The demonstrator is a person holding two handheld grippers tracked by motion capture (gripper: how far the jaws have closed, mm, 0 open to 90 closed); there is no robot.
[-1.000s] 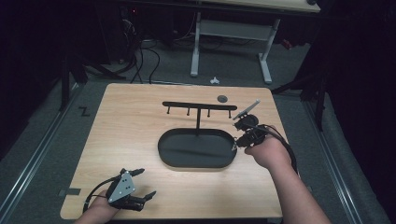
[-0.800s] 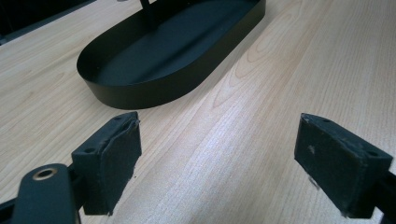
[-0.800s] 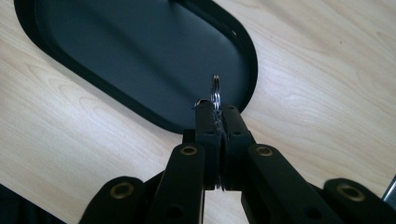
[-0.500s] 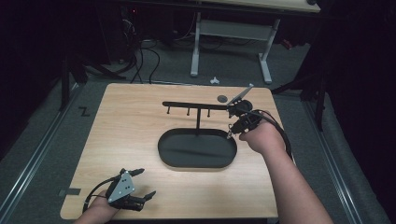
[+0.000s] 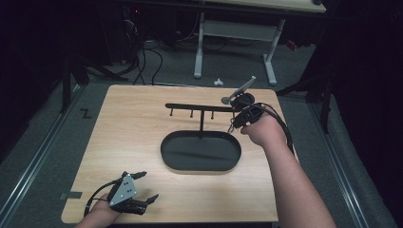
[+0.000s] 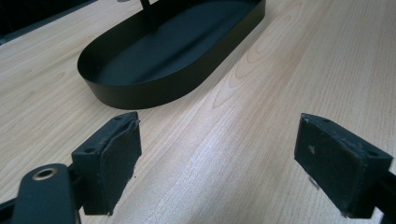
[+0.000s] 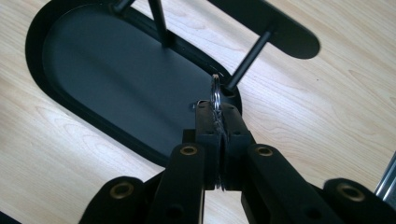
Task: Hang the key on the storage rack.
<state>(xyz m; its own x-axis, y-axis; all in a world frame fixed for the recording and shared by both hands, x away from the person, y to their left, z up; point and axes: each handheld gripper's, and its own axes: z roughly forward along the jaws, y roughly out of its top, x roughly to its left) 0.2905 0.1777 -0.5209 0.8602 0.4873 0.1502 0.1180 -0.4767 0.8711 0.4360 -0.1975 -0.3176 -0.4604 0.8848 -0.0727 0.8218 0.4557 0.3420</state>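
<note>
Here one wooden table [image 5: 142, 133] carries one black stand: an oval tray [image 5: 200, 152] with a thin post rising from its far rim to a single crossbar [image 5: 199, 107]. Three short pegs hang from the bar's left part in the high view. A grey round-headed piece with a pale handle [image 5: 237, 92] shows above the bar's right end; what it is cannot be told. There are two tools, one in each hand.

The right tool [image 7: 217, 116] has its jaws pressed together on one metal key ring [image 7: 215, 93], which stands edge-on and pokes up from between the pads. In the right gripper view the ring is over the tray's rim, just beside a slanting peg [image 7: 250, 56] under the rounded end of the bar; whether ring and peg touch cannot be told. In the high view this right tool [image 5: 234, 124] hangs at the right end of the bar, above the tray's far right edge.

The left tool [image 5: 142, 187] rests at the near left corner of the table, well apart from the stand. Its jaws are spread wide with bare wood between the pads [image 6: 116, 158], gripping nothing, and they face the tray's near wall [image 6: 154, 91].
</note>
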